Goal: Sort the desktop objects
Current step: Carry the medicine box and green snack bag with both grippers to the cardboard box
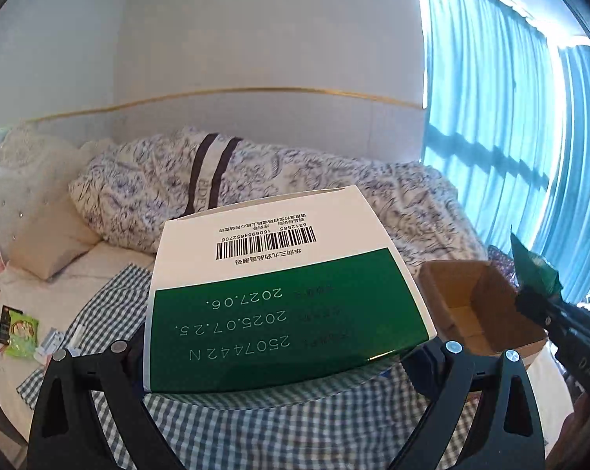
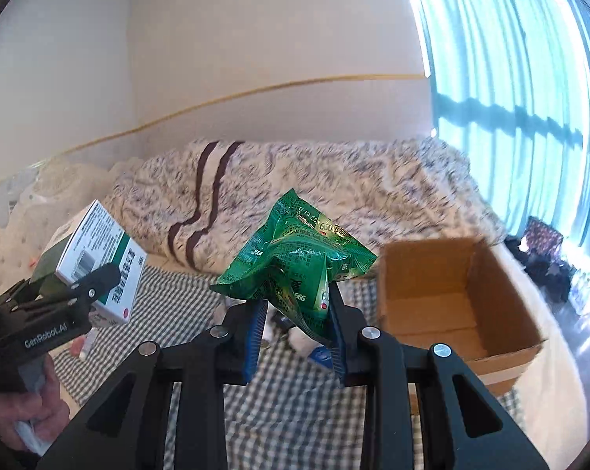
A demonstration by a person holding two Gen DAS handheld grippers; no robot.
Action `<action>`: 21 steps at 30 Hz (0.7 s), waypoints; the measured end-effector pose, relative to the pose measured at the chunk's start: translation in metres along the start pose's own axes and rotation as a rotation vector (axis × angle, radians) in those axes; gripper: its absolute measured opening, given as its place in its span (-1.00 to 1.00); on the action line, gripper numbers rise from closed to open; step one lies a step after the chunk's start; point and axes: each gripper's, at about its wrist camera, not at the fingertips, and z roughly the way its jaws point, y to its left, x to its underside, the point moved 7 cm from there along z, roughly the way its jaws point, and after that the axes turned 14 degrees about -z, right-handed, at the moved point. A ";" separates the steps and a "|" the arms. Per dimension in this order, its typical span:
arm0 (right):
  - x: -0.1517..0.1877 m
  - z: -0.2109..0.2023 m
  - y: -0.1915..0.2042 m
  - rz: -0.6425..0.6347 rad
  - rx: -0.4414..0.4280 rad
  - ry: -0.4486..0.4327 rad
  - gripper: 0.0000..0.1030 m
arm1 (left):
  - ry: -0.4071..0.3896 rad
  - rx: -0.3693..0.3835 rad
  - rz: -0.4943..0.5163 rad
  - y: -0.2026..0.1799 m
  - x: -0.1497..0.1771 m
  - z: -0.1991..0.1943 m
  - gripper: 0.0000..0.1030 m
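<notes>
- Medicine box (image 1: 283, 293), white and green, barcode and printed dates on its upper face: clamped between the left gripper (image 1: 285, 352) fingers, lifted clear of the bed; in the right wrist view the same box (image 2: 99, 258) sits tilted, well to the left of the right fingers.
- Green foil sachet pack (image 2: 295, 262), crumpled: pinched between the blue-padded fingers (image 2: 256, 333) of the right gripper (image 2: 297, 337), its upper part sticking up above the fingertips, held in the air.
- Cardboard box (image 2: 451, 293), open-topped, brown: just right of and beyond the right fingers, standing on the bed; its visible interior shows bare cardboard.
- Checked cloth (image 1: 295, 419), blue and white: spread on the bed beneath both sets of fingers.
- Small packets (image 1: 20, 333), a loose cluster including a green one: far left of the left fingers, on the bed sheet.
- Patterned duvet (image 1: 295, 180), bunched: beyond the fingers, along the wall.
- Teal curtains (image 1: 510, 117): far right, backlit.
- A person's hand (image 2: 32, 411): grips the left gripper's handle.
</notes>
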 end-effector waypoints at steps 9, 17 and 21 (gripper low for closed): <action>-0.011 -0.039 -0.069 -0.029 0.113 -0.028 -0.45 | 0.030 0.085 0.022 -0.073 0.008 0.002 0.90; -0.002 -0.048 -0.139 -0.018 0.203 0.006 -0.45 | 0.051 0.181 0.079 -0.142 0.023 0.011 0.91; 0.006 -0.049 -0.159 0.000 0.218 0.018 -0.45 | 0.076 0.221 0.096 -0.165 0.034 0.019 0.91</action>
